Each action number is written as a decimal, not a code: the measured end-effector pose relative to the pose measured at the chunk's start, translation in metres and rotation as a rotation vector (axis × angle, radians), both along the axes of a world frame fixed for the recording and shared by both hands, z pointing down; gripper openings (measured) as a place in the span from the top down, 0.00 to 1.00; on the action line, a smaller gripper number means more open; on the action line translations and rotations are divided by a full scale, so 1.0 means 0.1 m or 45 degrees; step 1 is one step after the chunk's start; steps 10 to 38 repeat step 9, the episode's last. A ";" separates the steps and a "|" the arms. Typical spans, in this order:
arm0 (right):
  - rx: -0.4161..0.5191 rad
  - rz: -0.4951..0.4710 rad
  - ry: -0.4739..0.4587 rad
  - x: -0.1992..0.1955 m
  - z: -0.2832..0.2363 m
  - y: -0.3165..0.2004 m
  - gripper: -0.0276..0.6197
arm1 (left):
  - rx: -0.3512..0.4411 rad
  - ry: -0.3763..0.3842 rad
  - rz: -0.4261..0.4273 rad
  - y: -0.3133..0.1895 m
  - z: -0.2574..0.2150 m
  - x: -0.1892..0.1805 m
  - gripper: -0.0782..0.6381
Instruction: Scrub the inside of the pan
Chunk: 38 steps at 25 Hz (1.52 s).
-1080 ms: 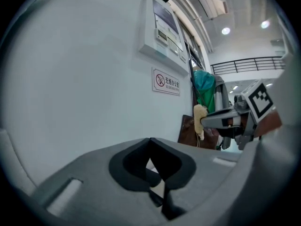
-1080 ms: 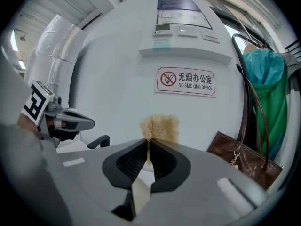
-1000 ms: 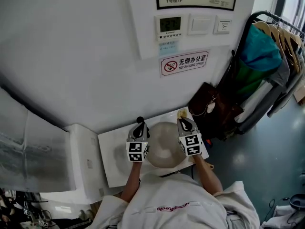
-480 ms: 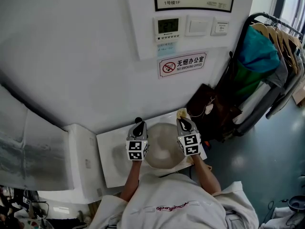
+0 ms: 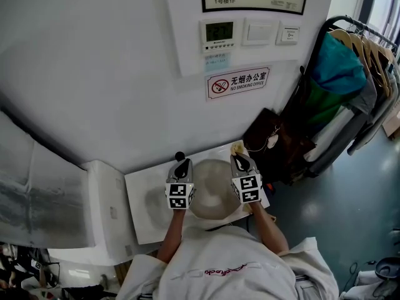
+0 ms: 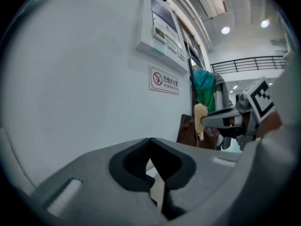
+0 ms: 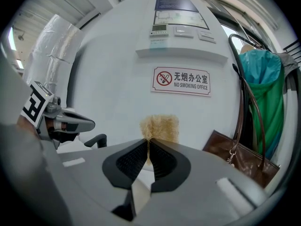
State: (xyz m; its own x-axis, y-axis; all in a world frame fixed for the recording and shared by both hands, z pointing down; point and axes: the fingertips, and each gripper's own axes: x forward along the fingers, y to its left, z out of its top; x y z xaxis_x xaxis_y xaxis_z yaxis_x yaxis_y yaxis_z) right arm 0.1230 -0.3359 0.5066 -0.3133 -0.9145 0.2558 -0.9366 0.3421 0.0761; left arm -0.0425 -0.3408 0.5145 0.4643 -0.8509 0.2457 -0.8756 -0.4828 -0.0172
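Cream-coloured on the inside and round, the one pan [image 5: 212,191] stood on the white table [image 5: 140,195] against the wall, directly in front of the person. In the head view it lay between the two grippers. Its one black handle [image 5: 180,157] pointed toward the wall on the left side. The inside surface looked pale and even; finer detail was too small to tell.

Items counted:
- Two grippers, each with one marker cube.
- One pan.
- One scrub pad.
- One no-smoking sign [image 5: 240,82] on the wall.
- One brown bag [image 5: 269,139] beside the table.

The left gripper [image 6: 150,142] had its jaws closed together, with nothing seen between them. Its tips were just beside the handle. Whether they touched it could not be told.

The right gripper [image 7: 147,142] was clamped on the yellowish, fibrous scrub pad [image 7: 160,126]. The pad stood up past the jaw tips, at the far right edge of the pan.
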 end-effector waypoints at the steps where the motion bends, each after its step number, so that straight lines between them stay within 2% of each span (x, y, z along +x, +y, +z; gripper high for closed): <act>1: -0.001 0.001 0.001 0.00 0.00 0.00 0.92 | -0.002 -0.001 0.000 0.00 0.01 0.00 0.89; 38: 0.000 -0.010 0.025 -0.04 0.01 -0.01 0.92 | -0.004 -0.012 0.008 0.00 0.03 0.02 0.89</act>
